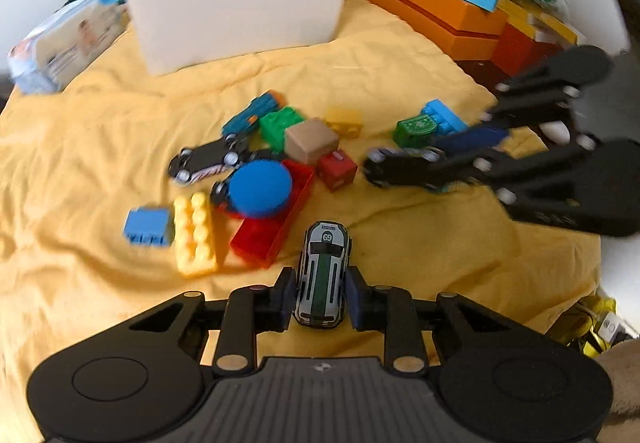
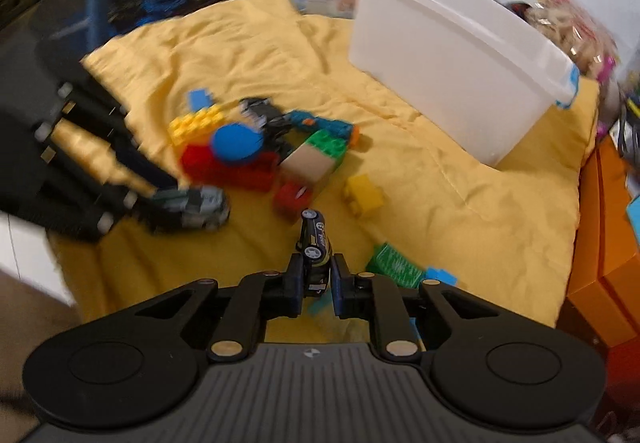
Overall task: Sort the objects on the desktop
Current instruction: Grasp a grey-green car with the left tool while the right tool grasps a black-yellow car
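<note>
Left gripper (image 1: 320, 297) low over the yellow cloth (image 1: 80, 147), jaws closed on the silver toy car (image 1: 323, 275), green stripe, "69" on the roof. Right gripper (image 2: 316, 275) reaches in from the right, clamped on the black toy car (image 2: 314, 247), turned on its side. White bin (image 1: 236, 3) stands behind the toy pile; contents not visible. Blue disc (image 1: 260, 187) lies on red block (image 1: 272, 231).

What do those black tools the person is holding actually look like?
Both are matte black plastic. The left gripper and right gripper each have a ribbed grey-black base with a small round logo, two round discs at the sides, angular linkage bars with silver-tan rivets, and dark blue pads inside the fingers. No cables or sleeves show.
</note>
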A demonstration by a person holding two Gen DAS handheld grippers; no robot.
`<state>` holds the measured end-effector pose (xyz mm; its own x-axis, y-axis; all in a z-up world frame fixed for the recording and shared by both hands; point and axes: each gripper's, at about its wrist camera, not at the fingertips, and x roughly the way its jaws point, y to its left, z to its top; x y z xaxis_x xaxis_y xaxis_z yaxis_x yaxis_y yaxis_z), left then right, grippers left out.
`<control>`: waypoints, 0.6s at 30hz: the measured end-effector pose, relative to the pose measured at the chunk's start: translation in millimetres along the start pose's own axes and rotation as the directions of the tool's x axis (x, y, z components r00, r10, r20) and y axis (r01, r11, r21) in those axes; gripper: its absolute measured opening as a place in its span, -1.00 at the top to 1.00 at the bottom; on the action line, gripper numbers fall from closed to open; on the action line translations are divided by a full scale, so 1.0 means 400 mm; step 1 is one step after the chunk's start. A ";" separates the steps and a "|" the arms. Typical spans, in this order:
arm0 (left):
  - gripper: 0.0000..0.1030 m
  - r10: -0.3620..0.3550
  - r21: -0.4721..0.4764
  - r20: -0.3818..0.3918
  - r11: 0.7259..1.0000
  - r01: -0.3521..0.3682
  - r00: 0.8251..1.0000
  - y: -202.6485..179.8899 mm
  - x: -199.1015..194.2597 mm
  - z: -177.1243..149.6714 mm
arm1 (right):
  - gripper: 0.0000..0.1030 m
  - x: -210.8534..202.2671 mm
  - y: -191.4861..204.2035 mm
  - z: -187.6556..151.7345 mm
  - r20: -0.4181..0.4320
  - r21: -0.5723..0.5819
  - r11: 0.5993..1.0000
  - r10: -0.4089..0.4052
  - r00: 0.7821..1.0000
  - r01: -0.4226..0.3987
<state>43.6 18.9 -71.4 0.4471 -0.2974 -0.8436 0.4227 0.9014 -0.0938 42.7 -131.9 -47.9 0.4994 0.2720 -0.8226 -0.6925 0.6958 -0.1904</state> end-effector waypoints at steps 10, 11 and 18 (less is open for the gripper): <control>0.32 0.034 -0.021 0.008 0.999 -0.034 0.999 -0.014 0.003 -0.017 | 0.38 -0.007 0.063 -0.010 0.002 -0.014 0.995 0.103 0.995 -0.103; 0.30 0.036 -0.019 0.009 0.999 -0.036 0.999 -0.014 0.000 -0.021 | 0.38 -0.010 0.059 -0.010 0.015 0.014 0.996 0.085 0.996 -0.086; 0.28 0.043 -0.019 0.020 0.999 -0.042 0.999 -0.016 0.002 -0.025 | 0.30 0.039 -0.012 -0.014 0.027 0.362 0.925 0.114 0.993 -0.116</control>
<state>33.2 16.0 -76.7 0.4807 -0.2651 -0.8358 0.3886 0.9189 -0.0679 51.1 -134.7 -62.7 0.4309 0.3674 -0.8242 -0.5104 0.8524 0.1131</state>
